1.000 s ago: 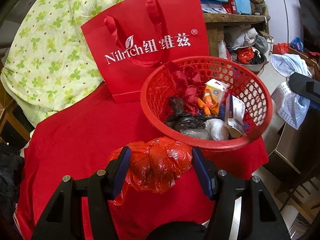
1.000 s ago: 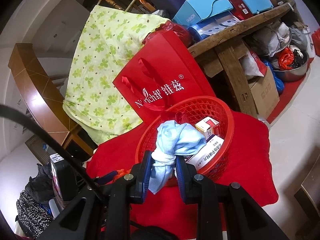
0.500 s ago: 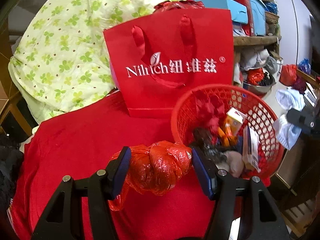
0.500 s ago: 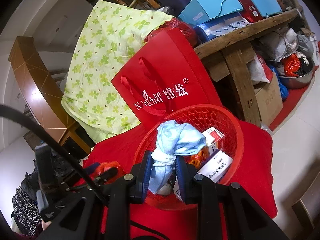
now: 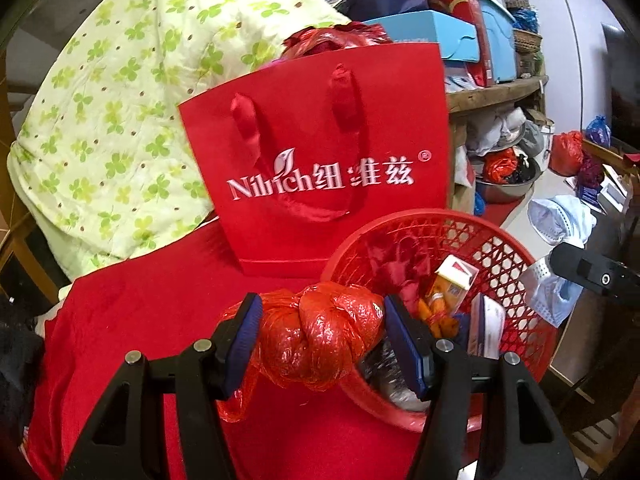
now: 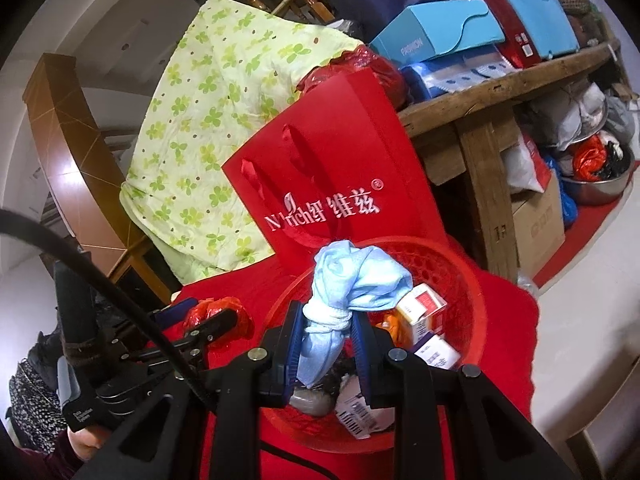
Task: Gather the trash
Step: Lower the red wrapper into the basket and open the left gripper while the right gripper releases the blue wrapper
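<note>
Gripping a knotted red plastic bag (image 5: 320,336), the left tool (image 5: 322,344) hangs beside the red basket (image 5: 516,248); the right tool (image 6: 326,346) clamps a blue cloth (image 6: 360,280) above that basket, a red gift bag (image 6: 340,176) standing behind on the red-covered table (image 5: 140,320).

Basket (image 5: 516,248) stands before the paper bag (image 5: 320,152) on the cloth (image 5: 140,320).

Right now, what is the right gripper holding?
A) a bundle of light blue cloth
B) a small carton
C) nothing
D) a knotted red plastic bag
A: the right gripper is clamped on the light blue cloth above the red basket.
</note>
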`<action>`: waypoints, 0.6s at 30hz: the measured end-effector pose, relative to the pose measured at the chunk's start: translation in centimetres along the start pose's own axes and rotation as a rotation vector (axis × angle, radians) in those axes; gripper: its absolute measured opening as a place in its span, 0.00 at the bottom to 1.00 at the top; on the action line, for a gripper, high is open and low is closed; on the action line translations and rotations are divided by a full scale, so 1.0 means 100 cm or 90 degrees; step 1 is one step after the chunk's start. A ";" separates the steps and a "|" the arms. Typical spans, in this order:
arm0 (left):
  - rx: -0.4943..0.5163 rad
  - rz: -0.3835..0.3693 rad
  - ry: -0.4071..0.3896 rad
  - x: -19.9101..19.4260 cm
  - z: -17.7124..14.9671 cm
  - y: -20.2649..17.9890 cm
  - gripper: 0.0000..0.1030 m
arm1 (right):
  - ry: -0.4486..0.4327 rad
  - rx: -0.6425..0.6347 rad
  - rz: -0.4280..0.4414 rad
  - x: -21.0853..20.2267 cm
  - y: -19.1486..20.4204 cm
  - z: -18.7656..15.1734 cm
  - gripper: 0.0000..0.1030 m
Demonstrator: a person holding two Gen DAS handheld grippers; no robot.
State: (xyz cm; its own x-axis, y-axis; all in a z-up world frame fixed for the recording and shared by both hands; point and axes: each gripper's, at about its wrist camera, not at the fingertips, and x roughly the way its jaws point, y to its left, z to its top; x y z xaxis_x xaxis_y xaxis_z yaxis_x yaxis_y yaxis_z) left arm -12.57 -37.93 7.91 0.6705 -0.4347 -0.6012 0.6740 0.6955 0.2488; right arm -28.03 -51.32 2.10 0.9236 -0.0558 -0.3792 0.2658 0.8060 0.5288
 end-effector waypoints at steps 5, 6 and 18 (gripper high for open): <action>0.001 -0.018 0.001 0.006 0.004 -0.009 0.63 | -0.004 0.001 -0.018 -0.004 -0.009 0.004 0.25; 0.000 -0.022 0.002 0.007 0.004 -0.010 0.63 | -0.004 0.001 -0.018 -0.004 -0.009 0.004 0.25; -0.011 -0.054 0.013 0.023 0.004 -0.010 0.63 | -0.005 -0.006 -0.019 0.005 -0.008 0.012 0.25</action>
State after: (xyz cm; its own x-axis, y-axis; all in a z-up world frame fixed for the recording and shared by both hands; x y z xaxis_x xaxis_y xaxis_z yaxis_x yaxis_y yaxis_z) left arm -11.61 -39.90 6.61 0.6042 -0.4812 -0.6352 0.7231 0.6660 0.1832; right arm -27.45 -52.76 2.40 0.9177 -0.0844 -0.3883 0.2905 0.8093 0.5106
